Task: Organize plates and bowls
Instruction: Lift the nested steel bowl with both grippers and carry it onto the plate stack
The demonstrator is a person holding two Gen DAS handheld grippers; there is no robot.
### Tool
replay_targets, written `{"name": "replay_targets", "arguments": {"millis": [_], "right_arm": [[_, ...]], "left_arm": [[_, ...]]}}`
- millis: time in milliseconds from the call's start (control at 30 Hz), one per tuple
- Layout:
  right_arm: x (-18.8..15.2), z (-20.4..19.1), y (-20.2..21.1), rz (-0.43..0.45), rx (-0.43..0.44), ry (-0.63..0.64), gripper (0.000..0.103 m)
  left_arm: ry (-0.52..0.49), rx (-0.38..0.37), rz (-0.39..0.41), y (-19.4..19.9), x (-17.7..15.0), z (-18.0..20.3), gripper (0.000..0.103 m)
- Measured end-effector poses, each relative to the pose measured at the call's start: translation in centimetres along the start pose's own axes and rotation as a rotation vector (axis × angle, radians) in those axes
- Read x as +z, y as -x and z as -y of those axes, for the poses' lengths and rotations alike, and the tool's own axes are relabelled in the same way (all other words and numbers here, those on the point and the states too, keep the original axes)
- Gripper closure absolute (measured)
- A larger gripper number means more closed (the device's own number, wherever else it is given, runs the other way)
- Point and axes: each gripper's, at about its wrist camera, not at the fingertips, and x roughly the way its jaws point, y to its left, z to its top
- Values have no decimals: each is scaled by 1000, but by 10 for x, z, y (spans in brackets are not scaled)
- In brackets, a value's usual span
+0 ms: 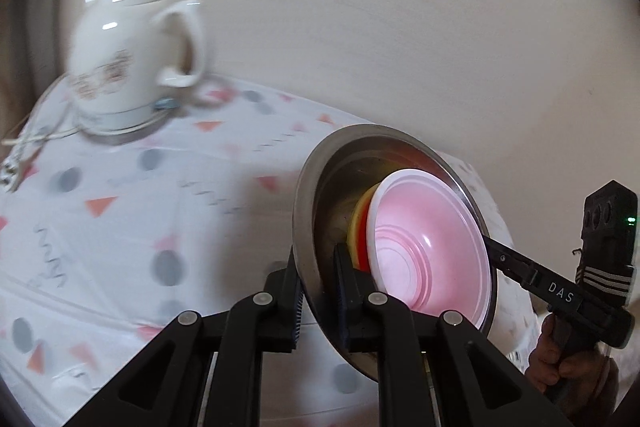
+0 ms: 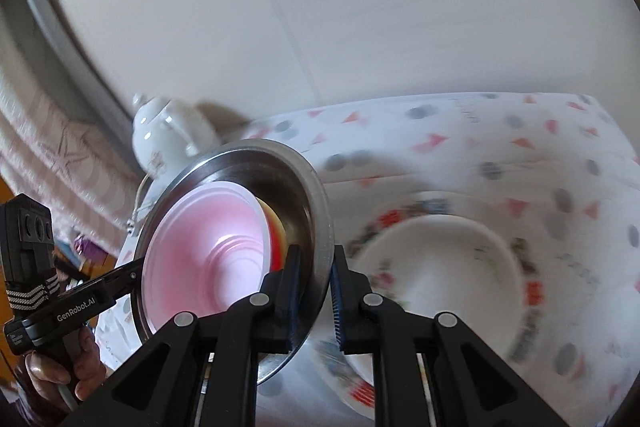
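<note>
Both grippers grip one steel bowl point(image 1: 320, 211) from opposite sides, bowl tipped on edge and lifted above the surface point(image 1: 120, 227). Left gripper point(image 1: 318, 303) comes in from below in its own view, jaws pinching the steel rim, one finger outside, one inside the wall. Right gripper point(image 2: 314, 301) does the same on the opposite rim, jaws clamped on the steel wall with one finger inside and one outside. Nested in the steel bowl: a pink bowl point(image 1: 432, 247) on top, with a red and yellow bowl point(image 1: 358, 227) edge showing behind it. In the left view the right gripper body reaches in from the right, fist of the right hand point(image 1: 568, 367) wrapped around its handle, low right. In the right view the left hand point(image 2: 60, 367) grips its handle low left, the tool angled up toward the bowl. Patterned plate point(image 2: 532, 291) with a white bowl point(image 2: 440, 267) sitting on it lies on the surface just beyond the right gripper, blurred. White teapot point(image 1: 128, 55) stands on a base at the far left of the surface, upright, well apart from the held stack. Tablecloth has grey dots and pink triangles.
</note>
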Motion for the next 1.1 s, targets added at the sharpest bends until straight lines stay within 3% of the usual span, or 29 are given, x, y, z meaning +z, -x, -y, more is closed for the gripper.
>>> {"name": "replay_targets", "arguments": {"millis": [133, 433, 1100], "right_arm": [[-6, 26, 20, 21, -56, -51, 90], [-18, 81, 39, 22, -143, -160, 89], [-31, 130, 12, -80, -170, -207, 90]], "left_arm": [[-49, -45, -33, -17, 1, 30, 89], [-112, -65, -119, -63, -7, 76, 88], [-114, -12, -215, -106, -26, 93, 87]]}}
